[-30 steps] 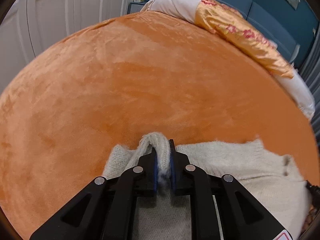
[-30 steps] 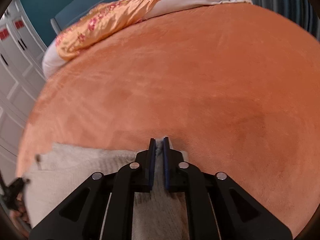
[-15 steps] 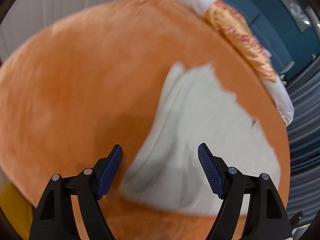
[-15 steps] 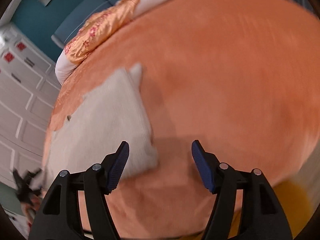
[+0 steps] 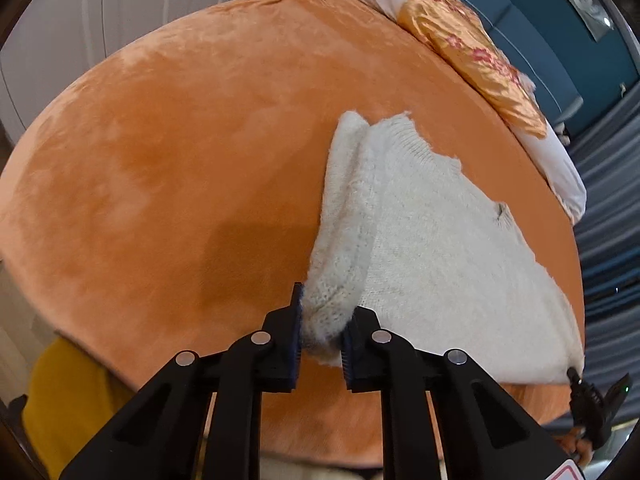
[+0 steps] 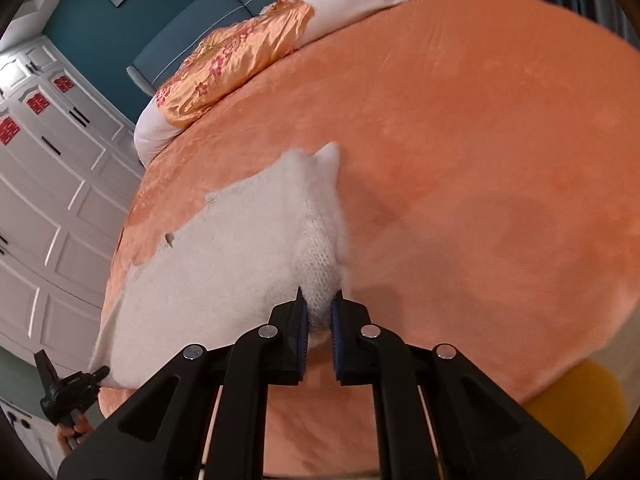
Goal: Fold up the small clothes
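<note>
A cream knitted sweater [image 5: 420, 236] lies folded on the orange bed cover [image 5: 180, 140], stretching away from me. My left gripper [image 5: 320, 320] is shut on its near left corner, a thick roll of knit between the blue pads. The sweater also shows in the right wrist view [image 6: 240, 248]. My right gripper [image 6: 319, 316] is shut on its near right corner. Each gripper appears small at the edge of the other's view, the right gripper [image 5: 592, 404] and the left gripper [image 6: 68, 384].
An orange floral satin pillow [image 5: 476, 56] and white bedding [image 5: 560, 160] lie at the bed's far end. White wardrobe doors [image 6: 48, 200] stand to the left. A yellow object [image 5: 68, 400] sits beyond the near bed edge.
Both grippers let go at the far edge, pulled back open, and have now shut on the sweater's near corners.
</note>
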### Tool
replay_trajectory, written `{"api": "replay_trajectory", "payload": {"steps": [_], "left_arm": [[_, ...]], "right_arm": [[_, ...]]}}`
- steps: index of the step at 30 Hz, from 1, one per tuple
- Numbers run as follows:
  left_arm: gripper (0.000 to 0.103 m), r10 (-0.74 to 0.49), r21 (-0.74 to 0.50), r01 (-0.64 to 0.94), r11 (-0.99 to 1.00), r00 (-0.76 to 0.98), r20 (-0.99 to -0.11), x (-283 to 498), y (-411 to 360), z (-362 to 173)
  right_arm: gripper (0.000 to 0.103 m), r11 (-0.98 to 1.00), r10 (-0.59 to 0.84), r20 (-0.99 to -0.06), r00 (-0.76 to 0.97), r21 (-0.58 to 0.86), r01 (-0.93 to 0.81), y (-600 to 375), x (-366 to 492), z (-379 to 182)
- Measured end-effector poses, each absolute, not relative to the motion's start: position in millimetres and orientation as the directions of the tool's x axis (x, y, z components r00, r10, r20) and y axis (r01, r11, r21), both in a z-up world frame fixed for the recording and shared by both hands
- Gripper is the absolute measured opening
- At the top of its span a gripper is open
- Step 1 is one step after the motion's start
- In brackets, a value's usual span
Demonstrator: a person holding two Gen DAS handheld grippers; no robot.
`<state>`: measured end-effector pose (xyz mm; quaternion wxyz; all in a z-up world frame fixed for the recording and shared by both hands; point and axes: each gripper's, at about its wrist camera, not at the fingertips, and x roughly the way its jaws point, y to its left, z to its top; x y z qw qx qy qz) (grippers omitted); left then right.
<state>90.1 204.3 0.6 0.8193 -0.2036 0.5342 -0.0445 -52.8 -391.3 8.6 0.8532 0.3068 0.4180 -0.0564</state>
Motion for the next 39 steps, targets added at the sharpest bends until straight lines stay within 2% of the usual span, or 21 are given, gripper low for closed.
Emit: {"api": "replay_trajectory", "payload": {"steps": [4, 7, 9, 12, 13, 14, 15, 16, 19, 23, 24, 26, 27, 28, 29, 30, 31, 32, 37, 39], "left_arm": [[0.014, -0.267, -0.338, -0.169, 0.926, 0.341, -0.901, 63.6, 211.0, -26.1], [0.018, -0.252, -0.331, -0.196, 0.923, 0.343, -0.905, 56.4, 210.8, -37.9], [0.023, -0.237, -0.324, -0.188, 0.927, 0.375, -0.896, 58.7, 206.4, -24.3], [0.025, -0.232, -0.322, -0.144, 0.936, 0.438, -0.869, 62.8, 201.0, 8.7], [0.032, -0.245, -0.336, -0.111, 0.935, 0.483, -0.840, 66.8, 199.4, 26.2], [0.039, -0.251, -0.342, -0.091, 0.935, 0.511, -0.822, 70.3, 198.2, 35.6], [0.055, -0.251, -0.341, -0.071, 0.937, 0.539, -0.804, 77.6, 195.2, 45.6], [0.064, -0.255, -0.340, -0.046, 0.939, 0.568, -0.782, 90.9, 190.3, 55.1], [0.067, -0.267, -0.341, -0.022, 0.940, 0.575, -0.773, 135.5, 174.3, 52.3], [0.067, -0.313, -0.385, -0.059, 0.921, 0.474, -0.823, 191.3, 159.0, 11.4], [0.067, -0.313, -0.386, -0.077, 0.919, 0.454, -0.834, 197.1, 157.9, 4.0], [0.067, -0.308, -0.376, -0.083, 0.923, 0.427, -0.850, 212.3, 151.2, -15.0], [0.062, -0.294, -0.362, -0.089, 0.928, 0.421, -0.858, 217.1, 147.8, -23.0], [0.047, -0.290, -0.356, -0.090, 0.930, 0.416, -0.862, 218.4, 146.3, -26.0], [0.033, -0.294, -0.356, -0.083, 0.931, 0.407, -0.865, 220.6, 143.6, -30.2], [0.009, -0.304, -0.357, -0.067, 0.932, 0.394, -0.868, 222.5, 140.8, -32.6], [0.008, -0.305, -0.355, -0.058, 0.933, 0.394, -0.867, 222.2, 140.5, -32.0], [0.007, -0.305, -0.354, -0.047, 0.934, 0.411, -0.859, 221.1, 140.5, -27.8], [0.006, -0.298, -0.378, -0.036, 0.925, 0.546, -0.783, 218.5, 155.0, 20.4], [0.006, -0.255, -0.358, -0.064, 0.931, 0.588, -0.768, 221.1, 166.3, 30.5]], "right_arm": [[0.008, 0.838, 0.153, -0.846, 0.510, 0.384, 0.387, -384.6, -79.9, -21.9], [0.010, 0.863, 0.171, -0.895, 0.411, 0.337, 0.376, -371.3, -78.2, -48.8], [0.024, 0.883, 0.130, -0.896, 0.424, 0.299, 0.362, -367.2, -69.3, -35.6], [0.040, 0.906, 0.055, -0.877, 0.477, 0.245, 0.346, -366.8, -62.0, -11.7], [0.043, 0.915, 0.028, -0.862, 0.506, 0.226, 0.334, -367.7, -57.6, -0.5], [0.051, 0.923, 0.016, -0.843, 0.538, 0.219, 0.316, -369.7, -51.1, 9.1], [0.056, 0.927, 0.013, -0.829, 0.560, 0.220, 0.304, -372.1, -43.1, 15.2], [0.057, 0.928, 0.013, -0.819, 0.574, 0.223, 0.297, -373.7, -34.9, 18.9], [0.057, 0.928, 0.040, -0.783, 0.621, 0.260, 0.268, -382.7, -3.8, 22.9], [0.062, 0.918, 0.030, -0.785, 0.619, 0.266, 0.293, -384.9, 51.5, 11.4], [0.067, 0.918, 0.016, -0.792, 0.610, 0.253, 0.305, -383.6, 65.5, 5.7], [0.070, 0.918, 0.011, -0.804, 0.595, 0.244, 0.313, -379.0, 79.9, -3.7], [0.070, 0.917, 0.014, -0.813, 0.582, 0.242, 0.317, -377.6, 86.7, -10.8], [0.067, 0.919, 0.021, -0.825, 0.565, 0.239, 0.314, -375.9, 93.8, -19.2], [0.051, 0.923, 0.035, -0.837, 0.546, 0.236, 0.303, -373.7, 99.0, -26.4], [0.028, 0.926, 0.040, -0.845, 0.533, 0.232, 0.297, -371.8, 101.8, -30.2], [0.014, 0.928, 0.065, -0.847, 0.528, 0.246, 0.280, -368.9, 104.8, -31.7], [0.008, 0.926, 0.081, -0.836, 0.543, 0.264, 0.269, -368.1, 104.9, -27.9], [0.007, 0.900, 0.113, -0.635, 0.765, 0.391, 0.191, -378.2, 84.0, 46.1], [0.006, 0.890, 0.078, -0.595, 0.800, 0.403, 0.213, -389.9, 79.2, 58.8]]}}
